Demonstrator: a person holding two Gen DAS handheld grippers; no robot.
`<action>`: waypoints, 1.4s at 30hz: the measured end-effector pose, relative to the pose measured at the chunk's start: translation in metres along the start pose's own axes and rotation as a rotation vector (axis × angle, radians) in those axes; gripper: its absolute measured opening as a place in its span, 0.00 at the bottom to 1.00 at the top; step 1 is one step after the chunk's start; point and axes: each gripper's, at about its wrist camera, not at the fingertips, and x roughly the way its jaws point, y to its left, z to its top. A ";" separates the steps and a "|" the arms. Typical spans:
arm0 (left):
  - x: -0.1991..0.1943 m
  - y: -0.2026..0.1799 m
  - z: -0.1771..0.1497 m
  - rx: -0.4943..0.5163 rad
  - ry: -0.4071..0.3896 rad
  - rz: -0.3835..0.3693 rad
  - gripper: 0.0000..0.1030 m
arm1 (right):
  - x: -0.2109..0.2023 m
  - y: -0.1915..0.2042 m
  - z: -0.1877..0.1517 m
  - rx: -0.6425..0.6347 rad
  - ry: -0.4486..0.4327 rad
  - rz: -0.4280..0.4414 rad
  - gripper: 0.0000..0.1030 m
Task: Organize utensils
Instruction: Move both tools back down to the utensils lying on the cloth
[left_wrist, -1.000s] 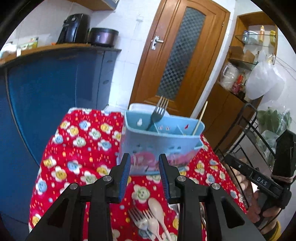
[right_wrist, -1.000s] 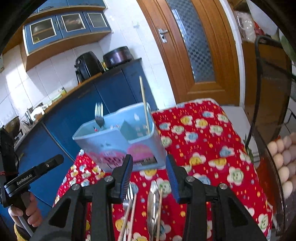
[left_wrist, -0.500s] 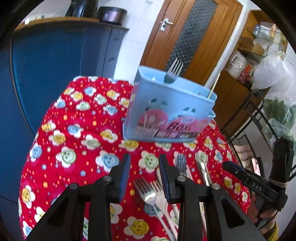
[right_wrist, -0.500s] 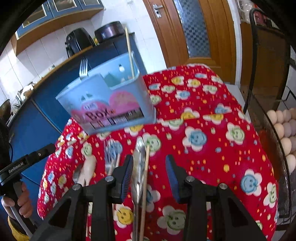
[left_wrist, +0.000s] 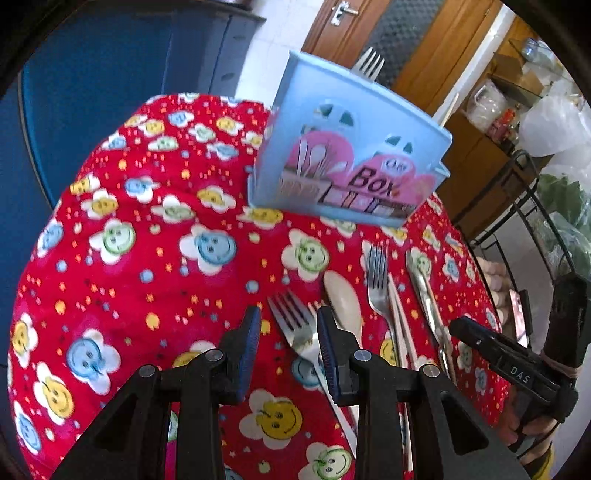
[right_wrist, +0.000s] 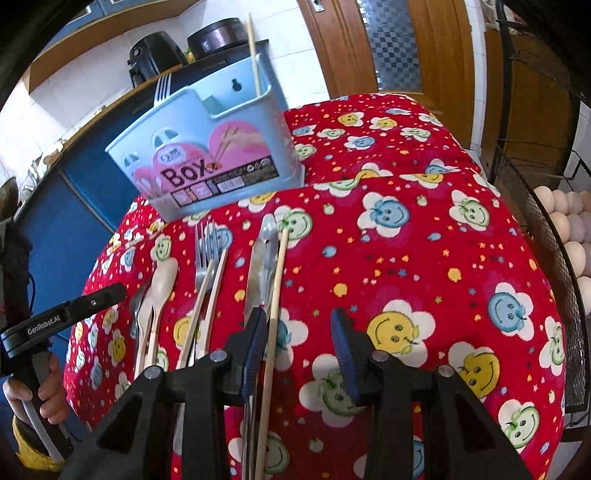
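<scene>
A light blue utensil box (left_wrist: 351, 147) (right_wrist: 210, 151) stands on the red flowered tablecloth (left_wrist: 147, 258), holding a fork (left_wrist: 367, 64) and one chopstick (right_wrist: 253, 51). In front of it lie loose utensils: a fork (left_wrist: 295, 325), a cream spoon (left_wrist: 343, 299), a second fork (left_wrist: 376, 280), chopsticks (left_wrist: 399, 317) and a metal knife with a spoon (right_wrist: 258, 273). My left gripper (left_wrist: 286, 332) is open above the nearest fork's head. My right gripper (right_wrist: 299, 343) is open, with a single chopstick (right_wrist: 275, 295) lying just inside its left finger (right_wrist: 255, 339).
A wire rack with eggs (right_wrist: 565, 229) stands at the table's right edge. A blue counter (left_wrist: 110, 74) with black appliances (right_wrist: 155, 55) is on the left, and a wooden door (right_wrist: 388, 44) behind. Each view shows the other hand-held gripper (left_wrist: 509, 365) (right_wrist: 62, 321).
Both grippers have sunk toward the table and tipped downward. The box has slid up in both views and the loose utensils now lie close under the fingers. Jaw openings look unchanged.
</scene>
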 end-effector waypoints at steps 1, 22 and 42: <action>0.002 0.001 -0.001 -0.005 0.008 -0.003 0.31 | 0.000 0.001 -0.001 -0.009 0.001 -0.005 0.39; 0.022 0.002 -0.012 -0.062 0.022 -0.113 0.23 | 0.006 0.006 0.000 -0.126 0.054 -0.061 0.33; 0.028 0.025 0.004 -0.103 0.058 -0.143 0.21 | 0.043 0.012 0.044 -0.181 0.168 -0.077 0.33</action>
